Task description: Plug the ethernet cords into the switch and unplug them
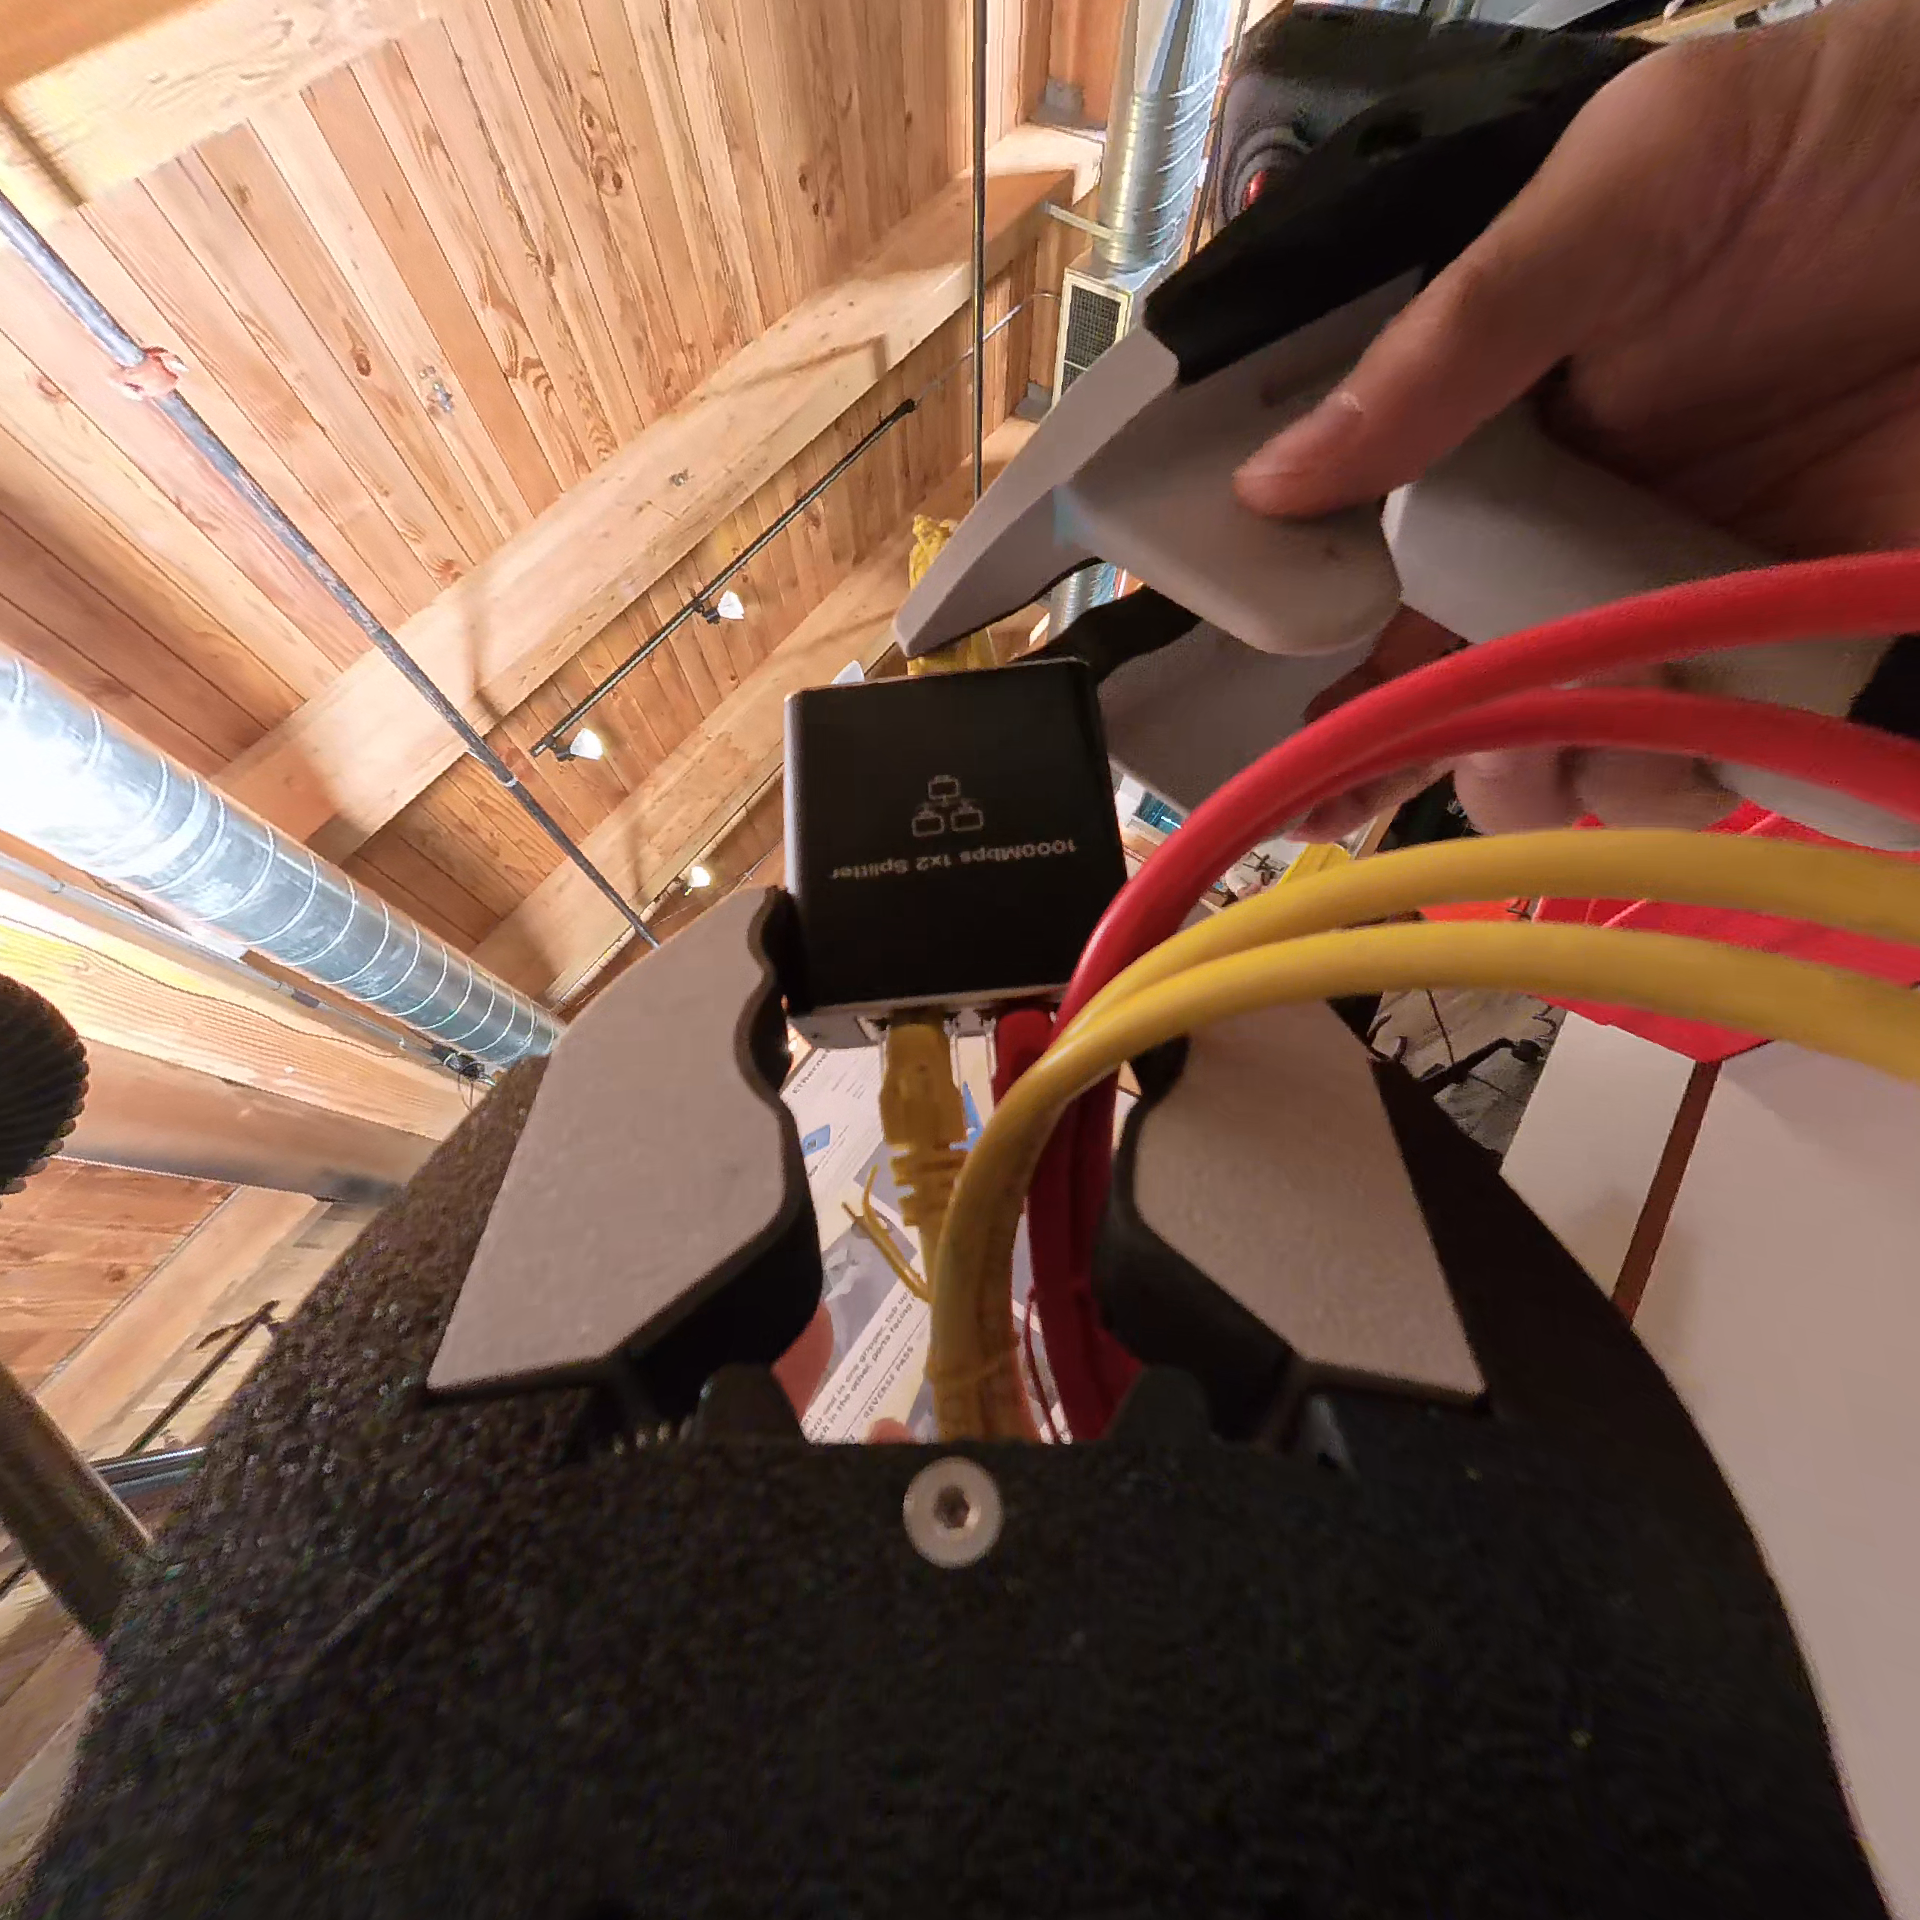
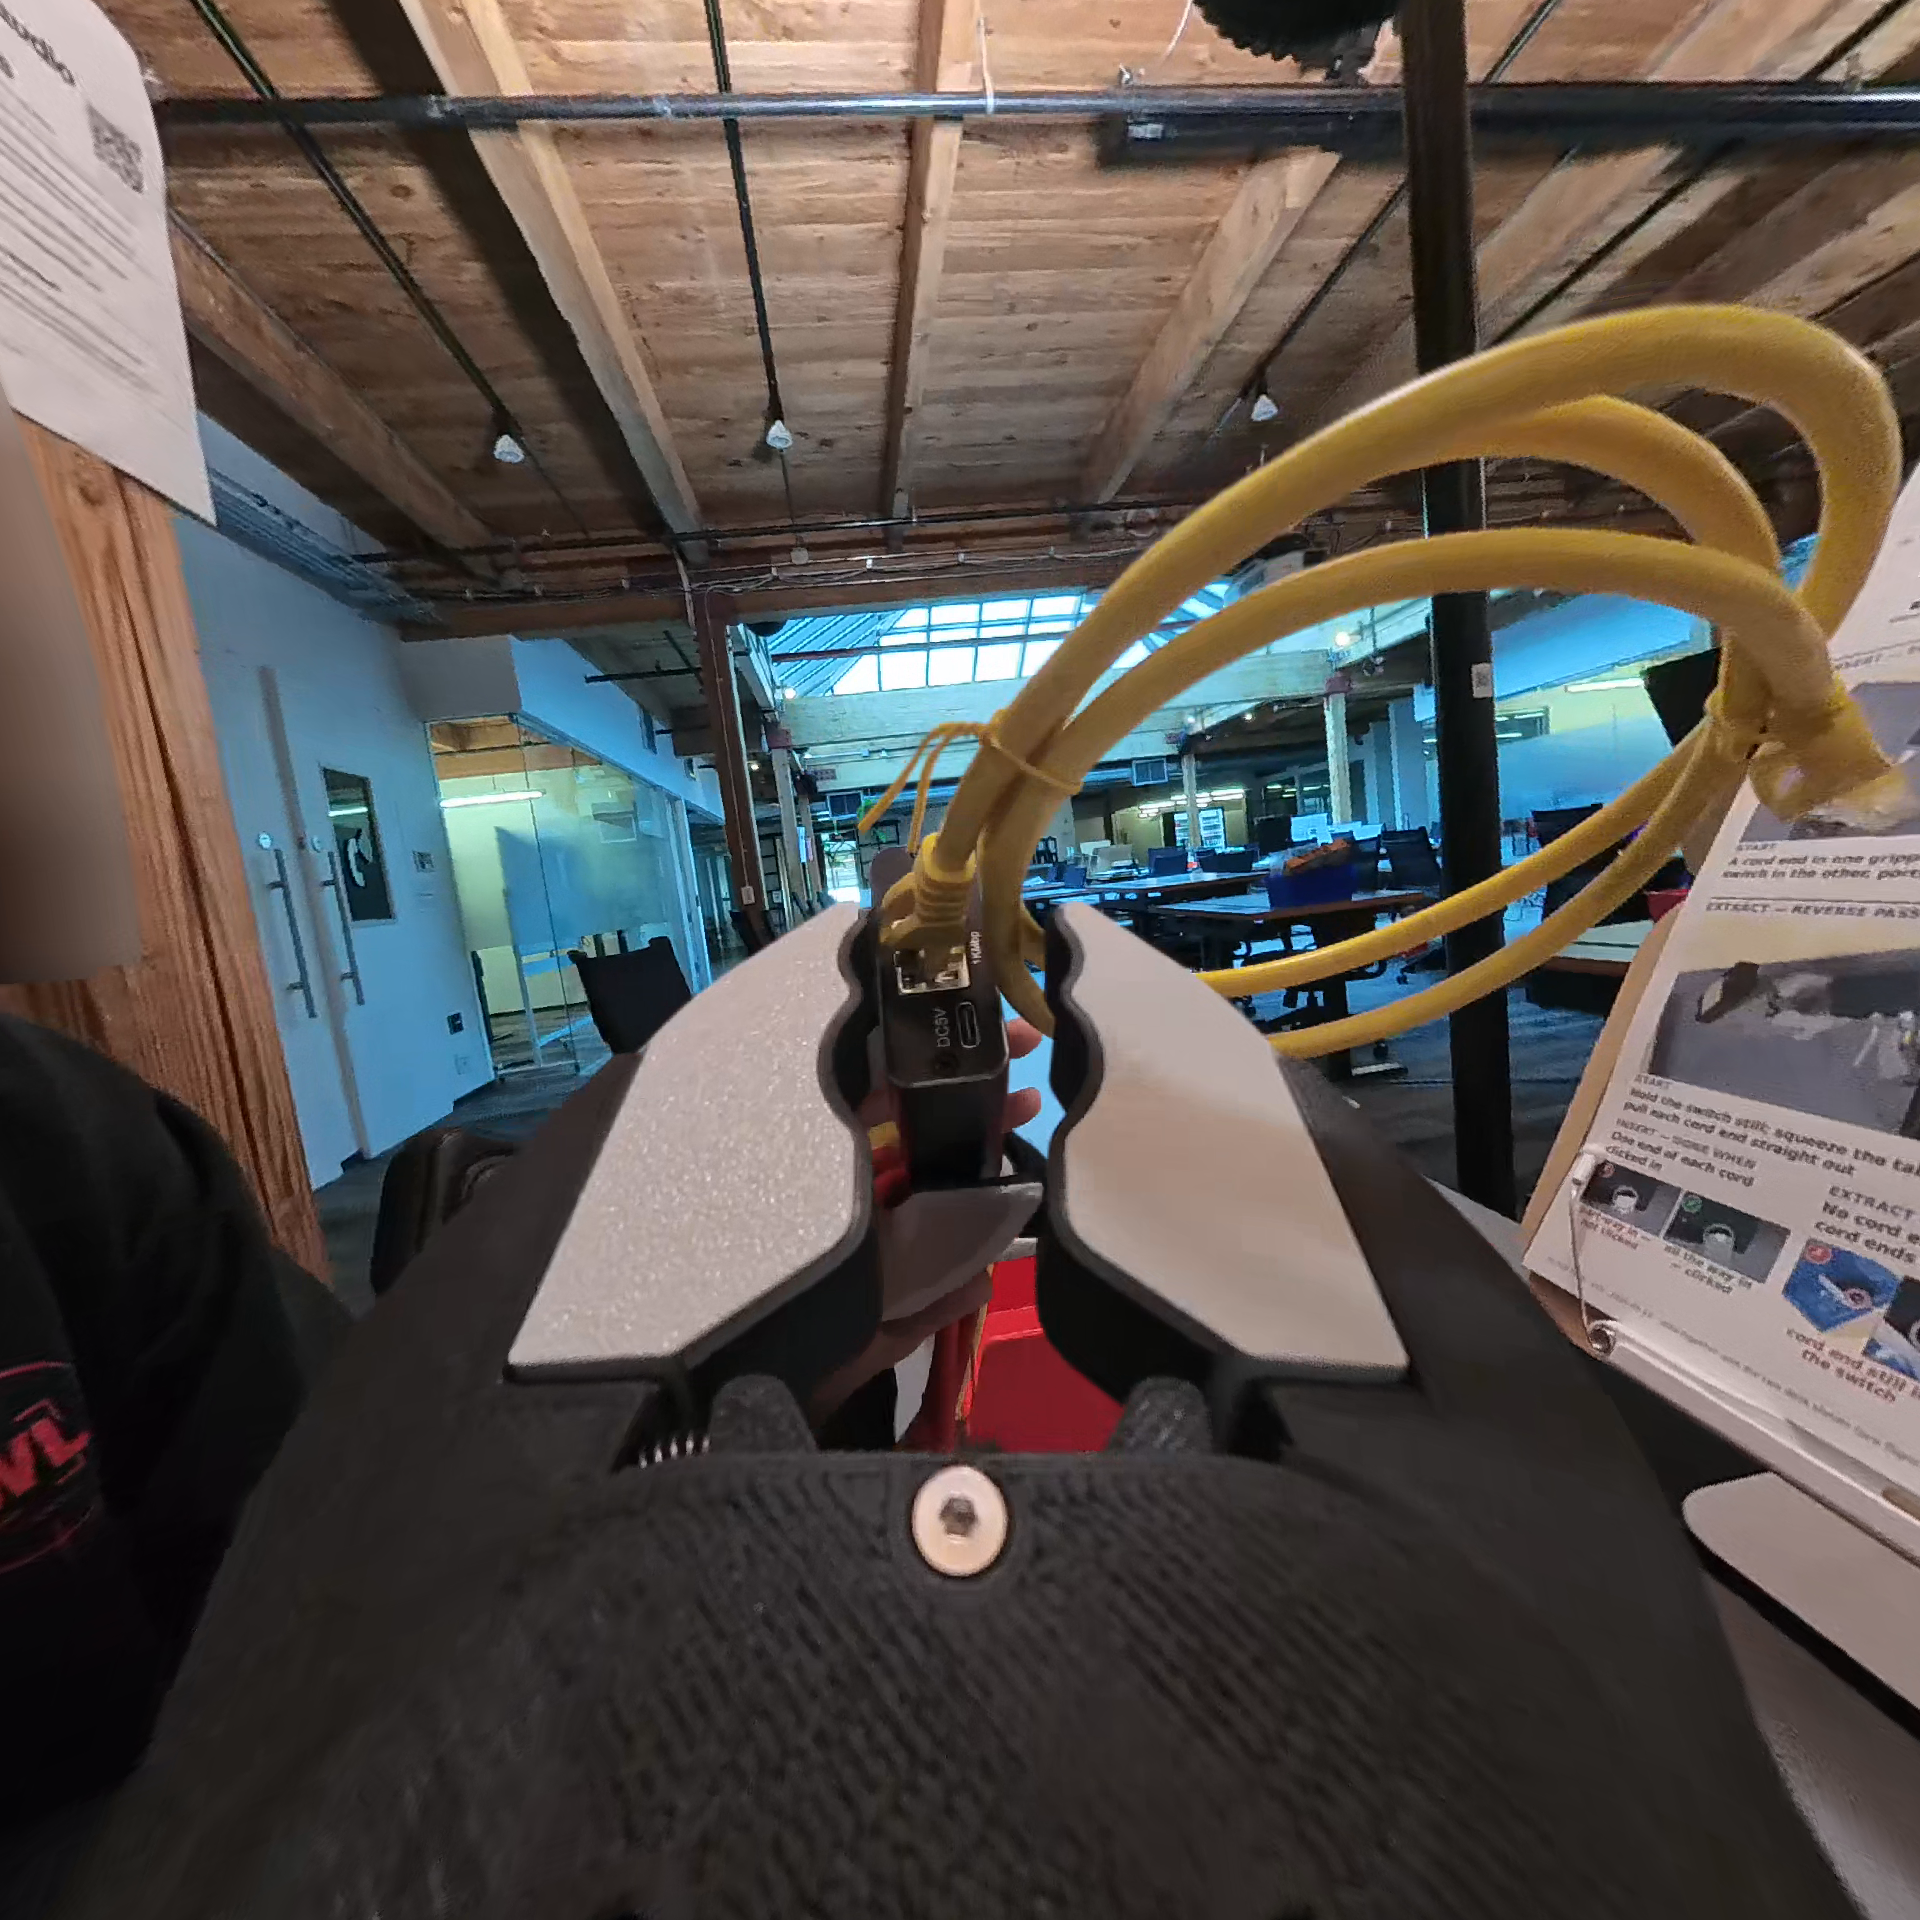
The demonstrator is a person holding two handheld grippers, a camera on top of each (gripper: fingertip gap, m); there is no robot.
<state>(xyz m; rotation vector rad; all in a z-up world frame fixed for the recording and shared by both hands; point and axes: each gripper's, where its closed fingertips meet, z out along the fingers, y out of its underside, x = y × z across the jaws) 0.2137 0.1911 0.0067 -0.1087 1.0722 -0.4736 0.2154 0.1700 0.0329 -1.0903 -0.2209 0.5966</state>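
Right gripper (image 2: 951, 1023) open around black switch (image 2: 940, 1049); yellow cord (image 2: 1382, 582) plugged into top port.

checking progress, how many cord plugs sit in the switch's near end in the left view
2: a yellow plug in the left port of the switch, a red plug beside it on the right. Far-end ports are hidden here.

The black switch (image 1: 951, 831) carries a pale line of print under a small network symbol on its broad face, and tiny white markings beside the ports on its end face. A printed instruction sheet (image 2: 1766, 1143) with photos and captions stands at the right. A paper sheet (image 2: 83, 260) with fine text and a square code hangs upper left, and a dark garment (image 2: 42, 1455) bears red lettering.
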